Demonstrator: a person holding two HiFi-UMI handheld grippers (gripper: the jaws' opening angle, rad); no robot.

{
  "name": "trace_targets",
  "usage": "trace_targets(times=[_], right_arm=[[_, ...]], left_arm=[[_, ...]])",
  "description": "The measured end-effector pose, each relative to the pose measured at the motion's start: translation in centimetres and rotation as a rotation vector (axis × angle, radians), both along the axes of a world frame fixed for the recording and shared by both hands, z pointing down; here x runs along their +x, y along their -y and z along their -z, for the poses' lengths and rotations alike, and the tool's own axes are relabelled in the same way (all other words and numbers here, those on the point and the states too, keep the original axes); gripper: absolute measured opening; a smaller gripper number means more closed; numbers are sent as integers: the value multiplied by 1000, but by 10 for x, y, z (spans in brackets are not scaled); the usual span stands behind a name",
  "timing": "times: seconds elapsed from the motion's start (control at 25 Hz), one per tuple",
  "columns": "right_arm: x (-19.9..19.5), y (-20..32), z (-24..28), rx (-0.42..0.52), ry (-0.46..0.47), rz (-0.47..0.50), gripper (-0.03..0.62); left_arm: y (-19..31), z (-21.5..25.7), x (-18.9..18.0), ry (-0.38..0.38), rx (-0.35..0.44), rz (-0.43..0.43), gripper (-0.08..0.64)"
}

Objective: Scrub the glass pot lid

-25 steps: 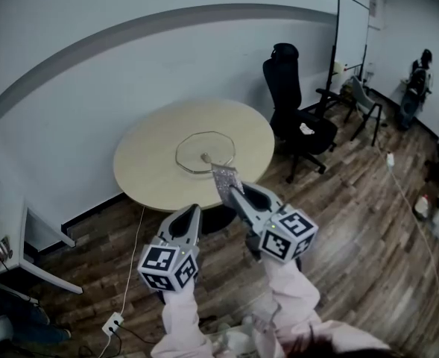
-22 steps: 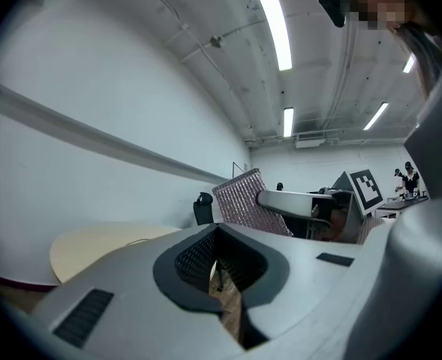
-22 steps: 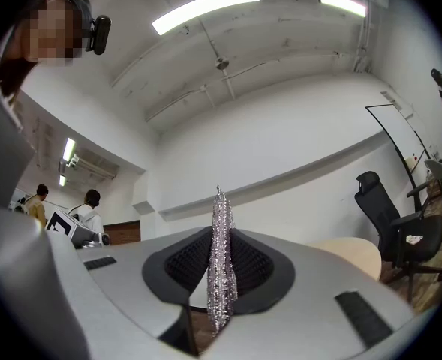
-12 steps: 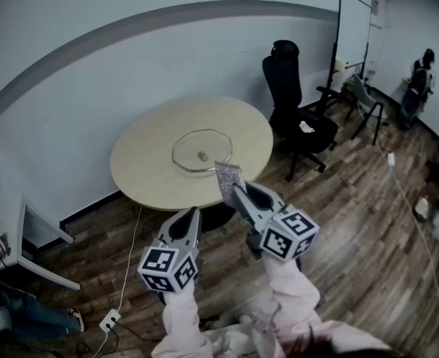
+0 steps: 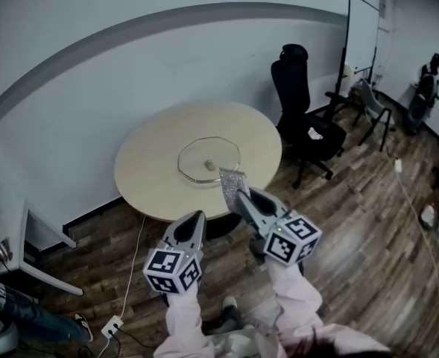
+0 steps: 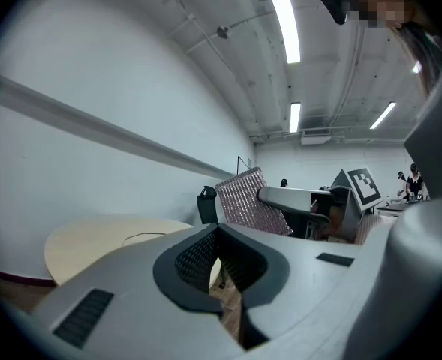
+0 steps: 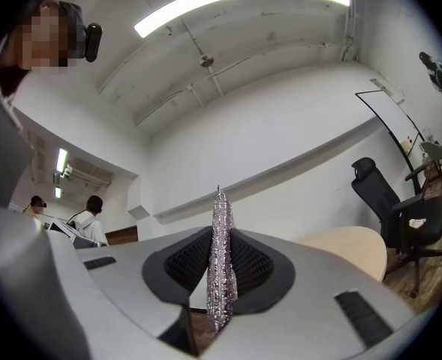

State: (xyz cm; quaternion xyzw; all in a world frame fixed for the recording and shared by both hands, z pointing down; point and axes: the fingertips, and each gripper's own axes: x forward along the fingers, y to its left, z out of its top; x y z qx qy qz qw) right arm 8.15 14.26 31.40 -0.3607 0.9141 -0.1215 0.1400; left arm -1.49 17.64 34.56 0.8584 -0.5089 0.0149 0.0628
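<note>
Scrubbing not started. My right gripper (image 5: 241,195) clamps the silver scouring cloth (image 5: 232,180), my left gripper (image 5: 195,217) is closed and empty, both short of the glass pot lid (image 5: 223,151) on the table (image 5: 150,179).

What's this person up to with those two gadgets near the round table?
A person holds a two-jaw gripper in each hand. The right gripper is clamped on a silvery scrubbing pad; the left gripper is shut and empty. Neither touches the glass pot lid, which lies flat on the round table ahead. Scrubbing has not begun yet.
</note>
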Motion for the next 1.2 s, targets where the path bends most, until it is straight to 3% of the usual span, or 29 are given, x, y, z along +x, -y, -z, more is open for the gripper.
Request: trace_targets(times=[0.68, 1.2], right_arm=[[-18, 104, -19, -51, -16, -24, 71], [-34, 155, -17, -45, -16, -28, 71]], left_arm=[[112, -15, -16, -4, -43, -56, -3], [167, -11, -33, 6, -2, -65, -3]])
